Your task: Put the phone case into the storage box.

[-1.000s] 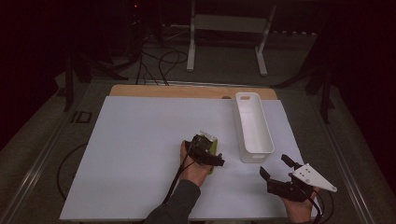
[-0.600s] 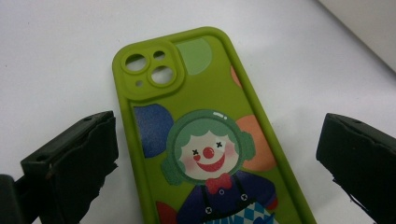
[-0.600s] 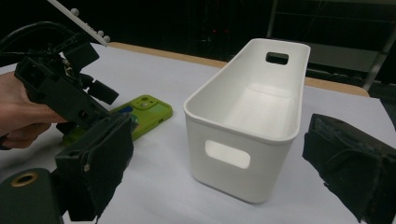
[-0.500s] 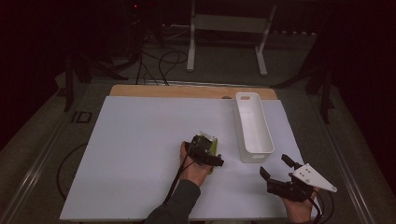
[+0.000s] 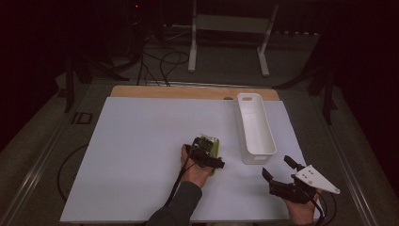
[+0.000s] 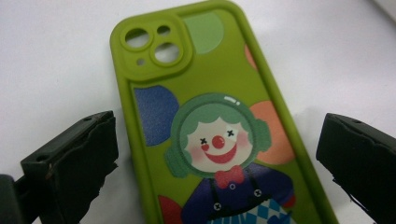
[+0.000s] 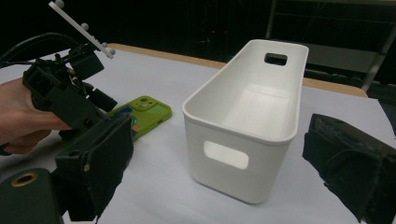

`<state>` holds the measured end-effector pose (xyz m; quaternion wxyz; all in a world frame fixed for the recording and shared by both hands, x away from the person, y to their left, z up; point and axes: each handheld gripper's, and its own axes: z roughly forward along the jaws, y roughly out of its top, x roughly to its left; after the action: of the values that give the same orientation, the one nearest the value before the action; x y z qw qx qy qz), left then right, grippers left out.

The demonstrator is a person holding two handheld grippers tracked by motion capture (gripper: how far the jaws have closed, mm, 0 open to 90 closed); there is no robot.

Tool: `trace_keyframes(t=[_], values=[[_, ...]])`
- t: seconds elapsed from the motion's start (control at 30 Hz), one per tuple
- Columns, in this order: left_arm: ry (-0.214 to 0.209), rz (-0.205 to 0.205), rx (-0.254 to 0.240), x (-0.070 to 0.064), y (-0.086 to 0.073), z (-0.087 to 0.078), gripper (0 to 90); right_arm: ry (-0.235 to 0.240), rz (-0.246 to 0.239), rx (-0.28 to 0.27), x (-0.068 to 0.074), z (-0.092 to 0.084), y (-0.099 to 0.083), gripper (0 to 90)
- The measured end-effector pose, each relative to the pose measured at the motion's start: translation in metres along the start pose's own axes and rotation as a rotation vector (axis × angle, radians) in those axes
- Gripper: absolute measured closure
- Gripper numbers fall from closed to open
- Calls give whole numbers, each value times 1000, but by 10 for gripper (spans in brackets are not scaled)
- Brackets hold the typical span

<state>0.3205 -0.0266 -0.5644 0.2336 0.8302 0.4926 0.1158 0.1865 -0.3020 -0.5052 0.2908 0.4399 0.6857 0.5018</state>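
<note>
Green rubber phone case with clown picture flat on white table, not yet picked up. Left gripper wide open around case. Right gripper open, empty, near empty white plastic bin.

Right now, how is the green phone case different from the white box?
The phone case is bright green with a clown picture; the white box is plain. The case lies flat and thin on the table; the box stands tall, open on top and empty. The case sits between the left gripper jaws; the box stands apart. Both rest on the white tabletop.
</note>
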Motion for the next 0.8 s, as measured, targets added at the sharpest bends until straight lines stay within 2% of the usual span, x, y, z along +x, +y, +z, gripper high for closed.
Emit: trace_keyframes(t=[0.03, 0.27, 0.43, 0.67, 0.7, 0.8], values=[[-9, -5, 7, 0, 0, 1, 0, 0, -1, -1, 0, 0, 0, 80], [1, -13, 26, 0, -1, 3, 0, -2, 1, -4, 0, 0, 0, 80], [14, -1, 27, -2, -1, 4, 0, -2, 0, -3, 0, 0, 0, 80], [13, 9, 14, -2, -2, 1, 80, -4, 0, -3, 0, 0, 0, 80], [12, 22, 10, -3, -2, 0, 80, -4, -2, -5, 0, 0, 0, 80], [15, 34, -11, -4, -3, -2, 149, -4, -2, -5, 0, 0, 0, 80]])
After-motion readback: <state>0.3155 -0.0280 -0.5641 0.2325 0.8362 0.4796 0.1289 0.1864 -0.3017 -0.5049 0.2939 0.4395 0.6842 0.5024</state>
